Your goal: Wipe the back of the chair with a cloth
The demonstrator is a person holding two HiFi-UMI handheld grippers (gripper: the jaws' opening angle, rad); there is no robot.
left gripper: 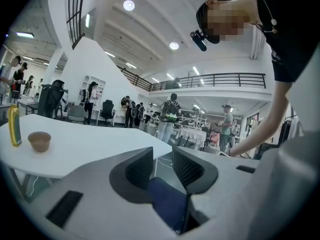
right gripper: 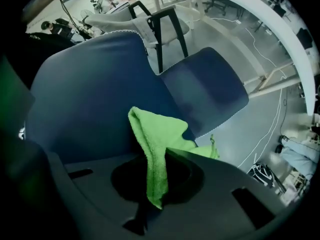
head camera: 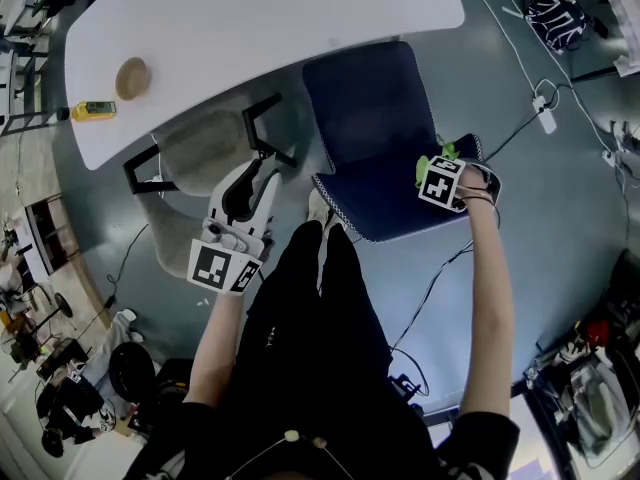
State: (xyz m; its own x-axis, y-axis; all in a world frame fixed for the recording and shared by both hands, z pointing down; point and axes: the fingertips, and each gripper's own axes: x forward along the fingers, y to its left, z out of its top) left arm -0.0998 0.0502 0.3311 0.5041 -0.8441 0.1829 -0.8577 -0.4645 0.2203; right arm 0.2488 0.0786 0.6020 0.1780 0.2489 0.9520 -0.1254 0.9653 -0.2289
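My right hand-held gripper [right gripper: 159, 170] clamps cloth [right gripper: 152, 134]; cloth juts out at 12, chair [right gripper: 85, 99] back just beyond. Left hand-held gripper [left gripper: 162, 164] narrowly parted, empty.

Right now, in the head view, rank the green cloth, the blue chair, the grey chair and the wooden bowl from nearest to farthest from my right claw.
1. green cloth, pinched in the right claw.
2. blue chair, its backrest at the claw.
3. grey chair, off to the left.
4. wooden bowl, far left on the white table.
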